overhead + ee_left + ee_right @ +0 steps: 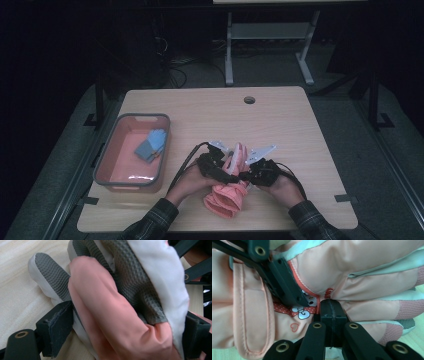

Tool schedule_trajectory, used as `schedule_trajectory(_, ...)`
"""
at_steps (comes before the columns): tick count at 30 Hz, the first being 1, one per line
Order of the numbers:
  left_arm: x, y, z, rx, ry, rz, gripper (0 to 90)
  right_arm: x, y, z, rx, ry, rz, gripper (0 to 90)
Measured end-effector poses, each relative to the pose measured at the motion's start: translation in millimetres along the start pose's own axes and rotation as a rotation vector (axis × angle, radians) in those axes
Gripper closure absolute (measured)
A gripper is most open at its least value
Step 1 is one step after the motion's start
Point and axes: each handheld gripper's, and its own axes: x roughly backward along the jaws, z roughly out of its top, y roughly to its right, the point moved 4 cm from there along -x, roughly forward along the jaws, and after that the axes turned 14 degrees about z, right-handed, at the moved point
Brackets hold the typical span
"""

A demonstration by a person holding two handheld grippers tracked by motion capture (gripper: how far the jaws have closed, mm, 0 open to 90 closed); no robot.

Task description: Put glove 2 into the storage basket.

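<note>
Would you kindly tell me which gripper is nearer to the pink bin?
Left. The left gripper works the pink glove on the side toward the pink bin; the right gripper is beyond the glove.

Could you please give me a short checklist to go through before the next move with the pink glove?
1. Left gripper has the pink glove between its jaws: ok.
2. Right gripper shut: ok; whether it pinches fabric: cannot tell.
3. Glove resting on the table: ok.
4. Tray has bare floor beside the blue item: ok.
5. Way from glove to tray open: ok.
</note>
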Motion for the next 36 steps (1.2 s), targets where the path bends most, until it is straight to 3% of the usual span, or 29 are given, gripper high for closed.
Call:
schedule_trajectory(8, -4.3, -1.4, -3.1, -0.002, -0.024, -0.004, 12.6, 0.5, 0.3, -1.3, -0.008, 0.009, 0.006, 90.0)
schedule_trajectory(13, -3.6, -2.3, -4.4, -0.011, -0.017, -0.004, 13.5, 11.0, -0.8, -3.1, 0.005, 0.023, -0.007, 90.0)
schedule_trajectory(17, -3.8, -2.4, -4.2, -0.025, -0.02, -0.01, 14.6, 18.0, 2.8, -8.7, -0.015, 0.042, 0.0, 90.0)
schedule_trajectory(22, -3.2, -2.8, -5.5, 0.017, -0.019, -0.08, 25.6, 6.7, 0.8, -7.8, -0.009, 0.013, 0.0, 90.0)
schedule_trajectory(29, -2.7, -5.2, -6.1, 0.061, -0.028, -0.096, 40.5, 4.5, 1.8, -6.9, -0.018, 0.019, 0.007, 90.0)
schedule_trajectory(33, -0.3, -8.5, -6.1, 0.054, -0.026, -0.103, 50.0, 11.3, 2.7, -6.7, -0.025, 0.051, 0.031, 89.4)
schedule_trajectory(36, 1.8, -7.7, -5.2, 0.051, -0.023, -0.1, 54.1, 23.4, 1.1, -9.3, -0.039, 0.087, 0.043, 76.9)
